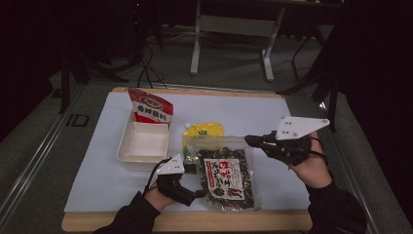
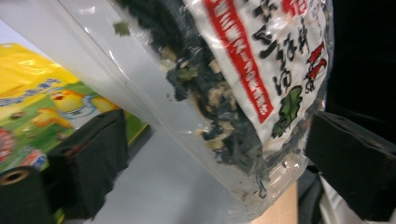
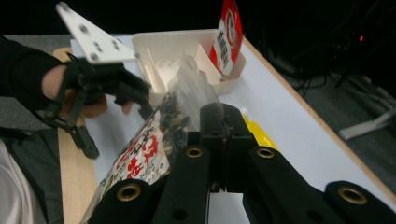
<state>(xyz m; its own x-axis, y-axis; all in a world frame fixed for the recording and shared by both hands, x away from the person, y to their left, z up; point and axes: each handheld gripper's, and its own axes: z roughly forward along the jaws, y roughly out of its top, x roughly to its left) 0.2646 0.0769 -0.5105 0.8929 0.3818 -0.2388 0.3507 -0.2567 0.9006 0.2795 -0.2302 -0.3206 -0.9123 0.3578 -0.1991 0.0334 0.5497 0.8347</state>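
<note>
High view: your left gripper (image 1: 198,193) sits at the near-left corner of the seaweed bag (image 1: 228,178), w/ its jaws apart and that corner between them; pads not pressing. The bag lies flat on the white table (image 1: 97,165), near edge centre. Its long axis runs front to back, slightly skewed: the clear sealed end points away from you, the bottom end reaches the wooden front edge. Your right gripper (image 1: 249,140) hangs above the bag's far-right corner, w/ jaws together, tips aimed left. A yellow packet (image 1: 202,130) lies just beyond the bag, partly under it. A white tray (image 1: 144,144) stands to the left, w/ a red carton (image 1: 152,108) leaning in its far end.

Left gripper view: the two black pads stand wide, one each side of the bag's (image 2: 233,70) corner, w/ a gap at both. The bag's edge crosses the frame diagonally. The yellow packet (image 2: 42,107) shows behind the left pad.

Right gripper view: jaws shut, nothing seen between them, though their tips overlap the bag's (image 3: 154,149) clear end. The bag's length runs from lower left up toward the tray (image 3: 168,56). Your left gripper (image 3: 133,93) is beside the bag, and the red carton (image 3: 229,37) is upright in the tray.
</note>
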